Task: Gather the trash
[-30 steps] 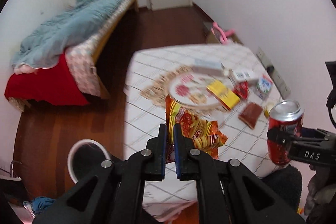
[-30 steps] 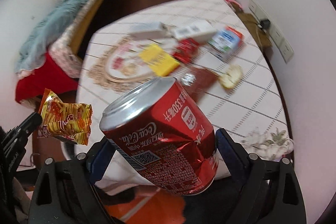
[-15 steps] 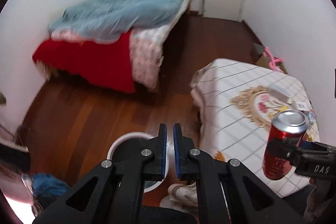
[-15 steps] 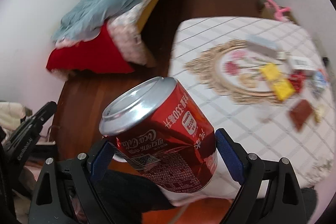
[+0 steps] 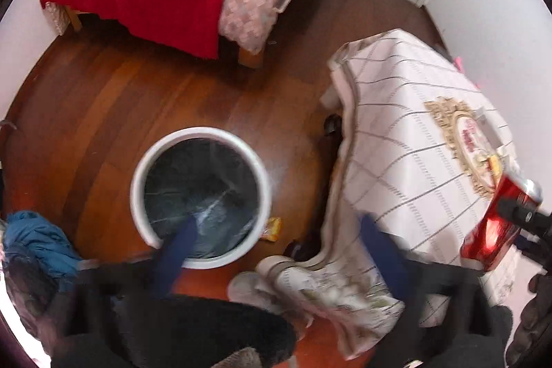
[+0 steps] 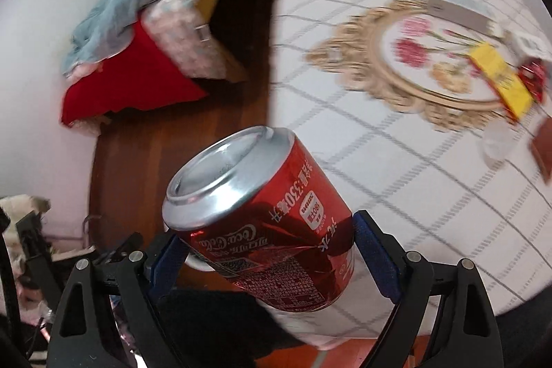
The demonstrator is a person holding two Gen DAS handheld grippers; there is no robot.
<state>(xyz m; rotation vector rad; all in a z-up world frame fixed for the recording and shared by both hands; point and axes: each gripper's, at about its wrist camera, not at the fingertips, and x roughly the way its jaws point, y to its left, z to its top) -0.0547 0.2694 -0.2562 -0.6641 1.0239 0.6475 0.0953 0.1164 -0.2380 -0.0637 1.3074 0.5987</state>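
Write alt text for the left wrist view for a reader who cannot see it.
The left gripper, its jaws opening with nothing between them, hangs above a white bin lined with a dark bag on a wooden floor. A yellow wrapper lies on the floor beside the bin, and at the right edge the right gripper holds a red can by a cloth-covered table.

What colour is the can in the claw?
The can is red with a silver top, seen best in the right wrist view.

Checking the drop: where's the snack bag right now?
Left wrist view: the snack bag lies on the wood floor against the outside of the bin, on its right, between bin and tablecloth. Not inside.
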